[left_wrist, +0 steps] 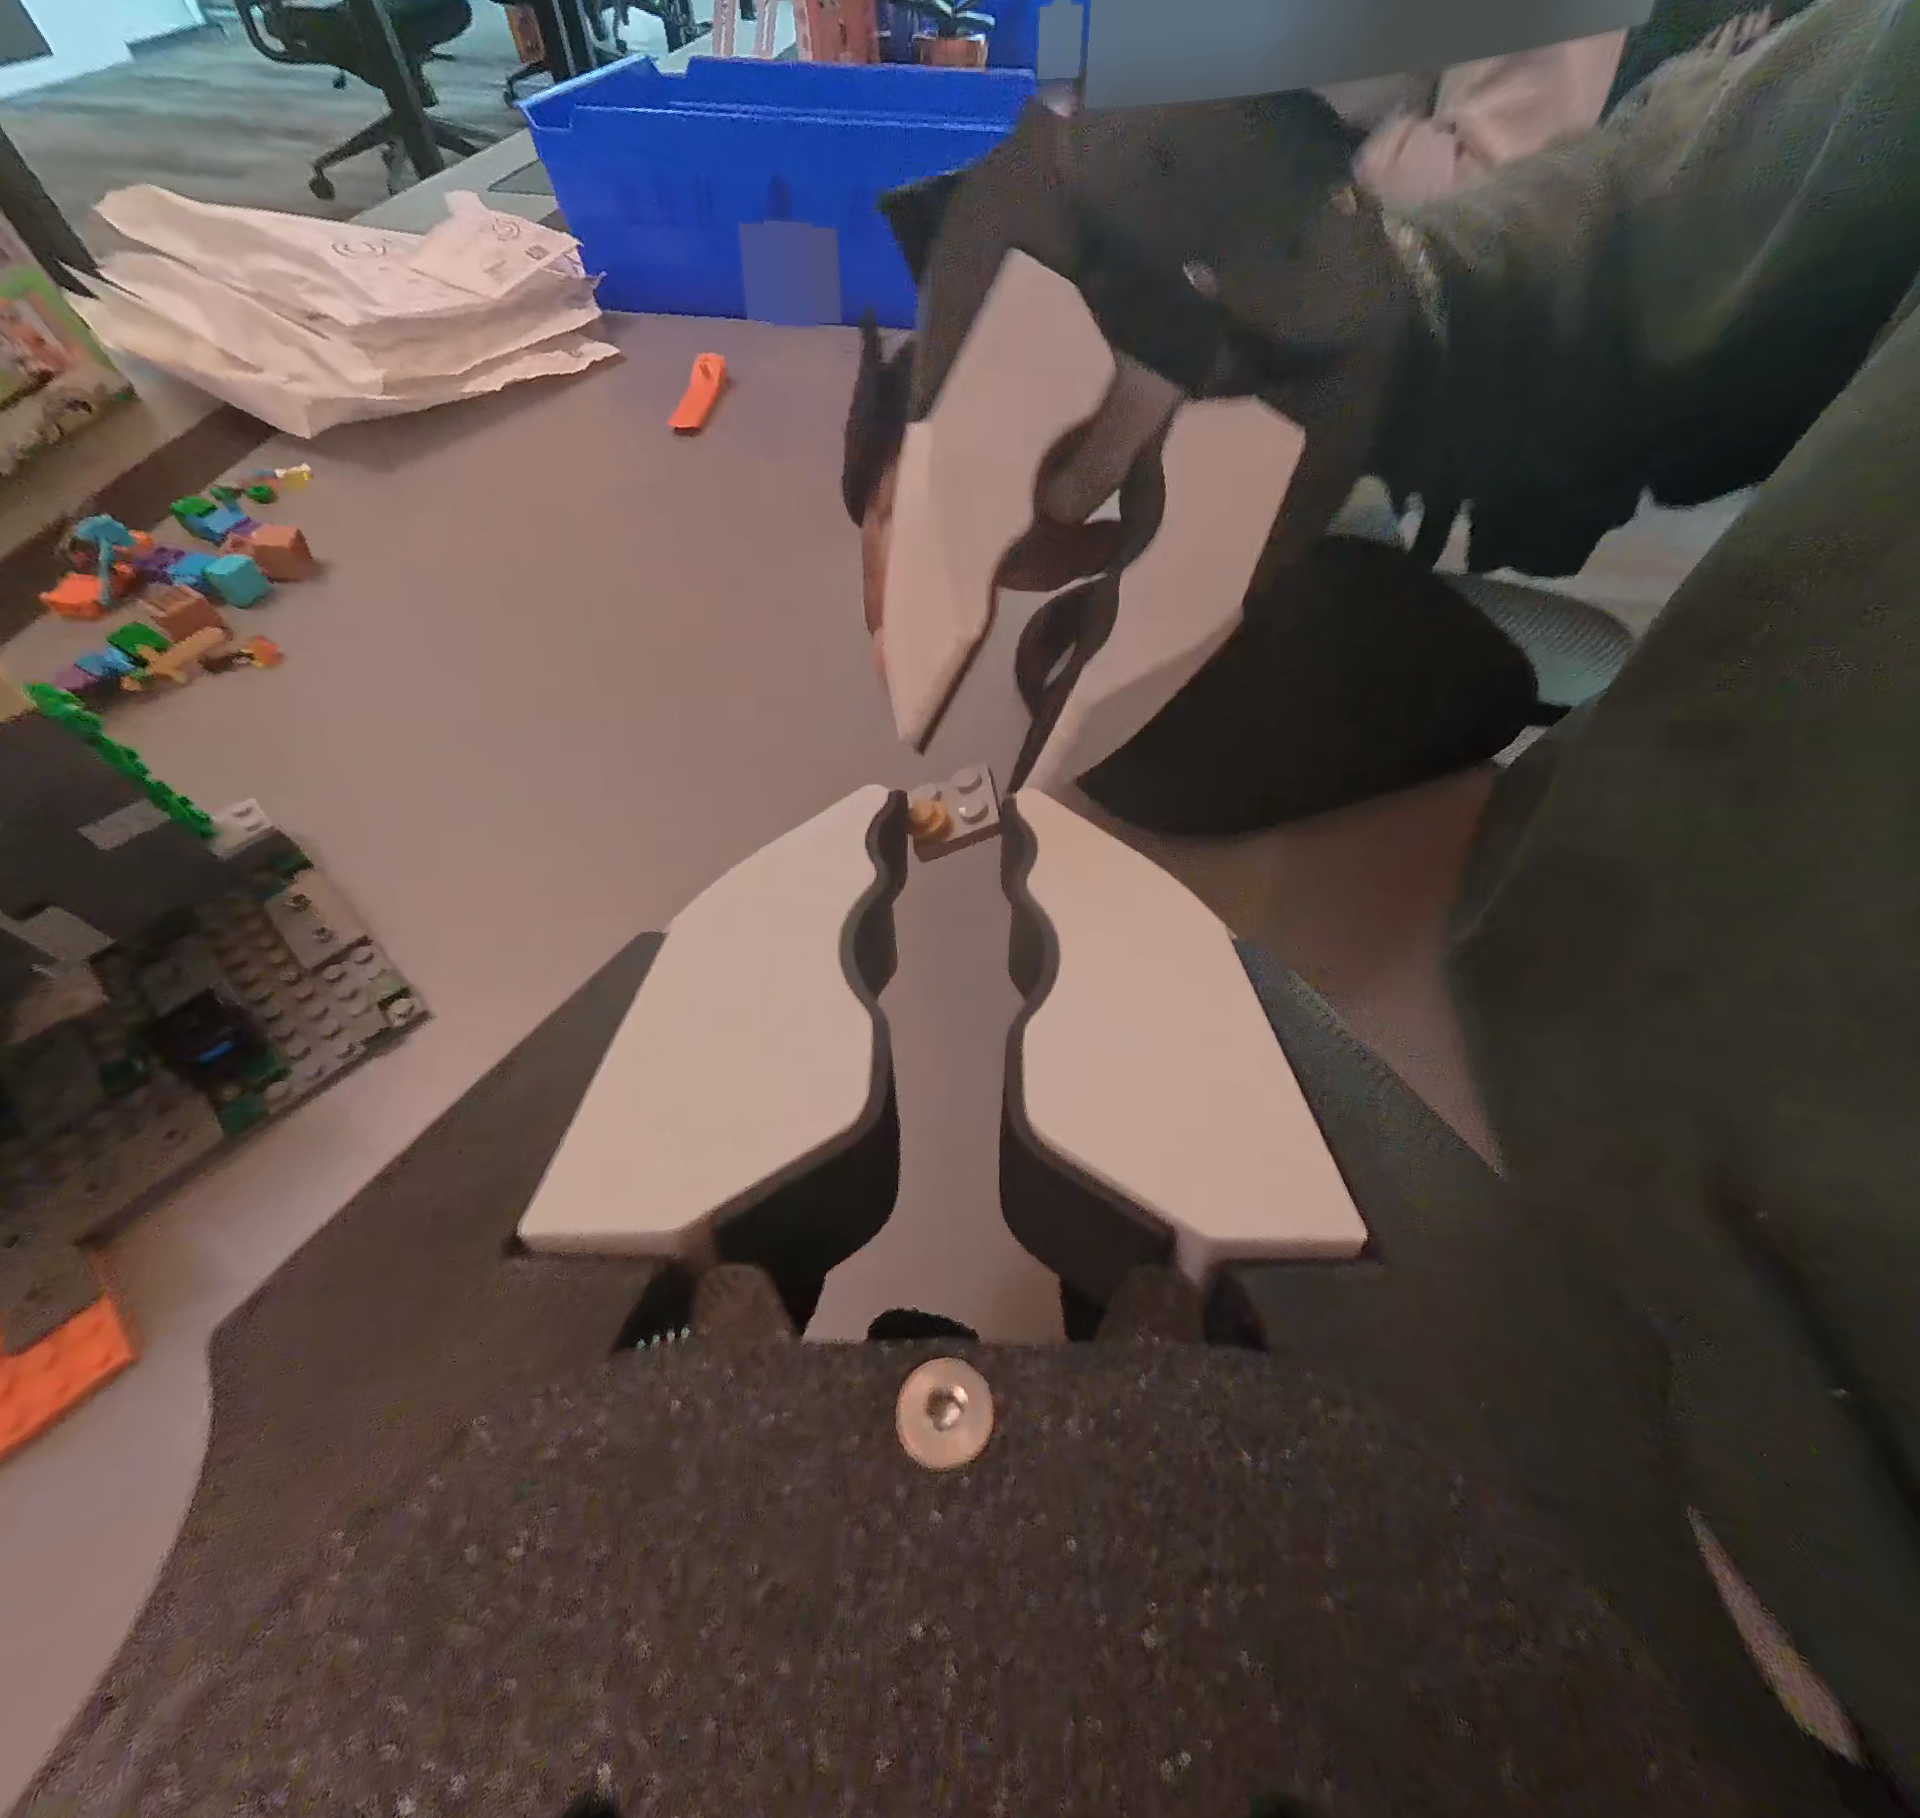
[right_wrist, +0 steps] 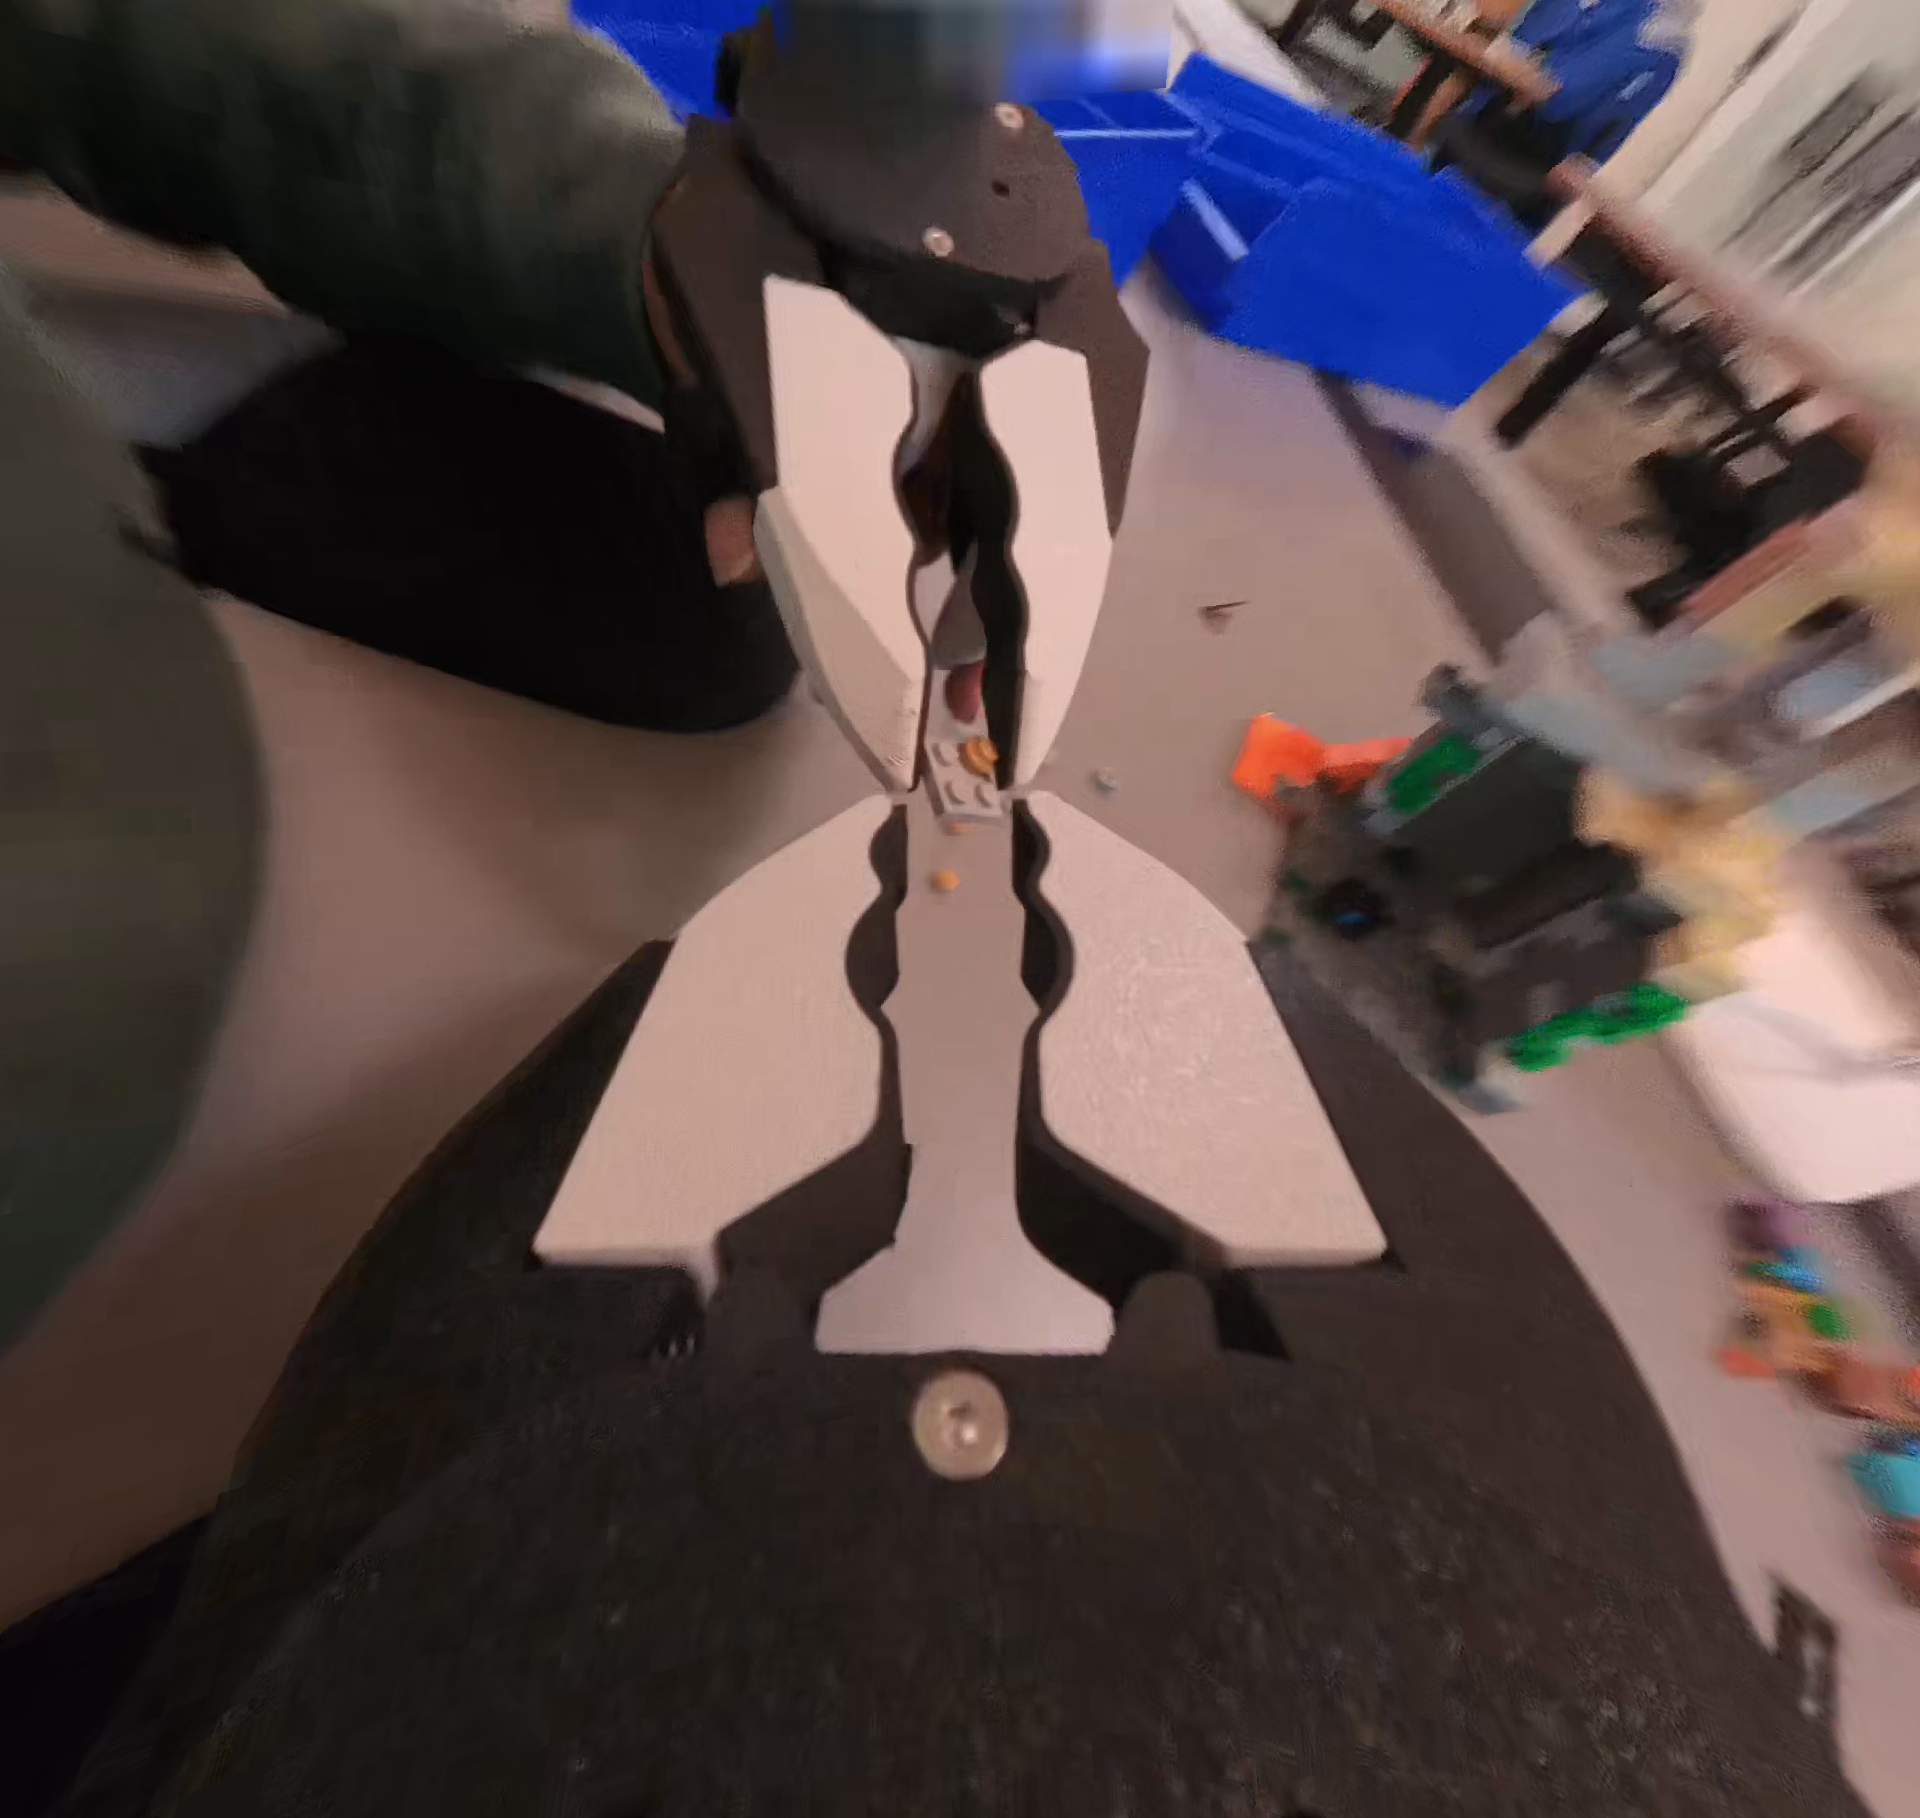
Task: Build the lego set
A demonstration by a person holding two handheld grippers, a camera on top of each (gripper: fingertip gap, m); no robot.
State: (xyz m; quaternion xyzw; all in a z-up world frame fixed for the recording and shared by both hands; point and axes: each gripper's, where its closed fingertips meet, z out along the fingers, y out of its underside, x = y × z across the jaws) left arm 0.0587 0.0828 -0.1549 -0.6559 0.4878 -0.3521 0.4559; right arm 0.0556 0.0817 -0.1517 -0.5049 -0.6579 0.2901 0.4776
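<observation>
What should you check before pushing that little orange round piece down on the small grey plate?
1. Small grey studded lego plate held at the tips of the left gripper: ok.
2. Tiny orange round lego piece sits on the plate's top: ok.
3. Piece pressed fully down: cannot tell.
4. Right gripper close above the plate: ok; whether it grips anything: cannot tell.
5. Loose small orange bits on the grey table below: not ok, pieces may have dropped.
6. Right wrist view sharp: not ok, blurred at the edges.
</observation>
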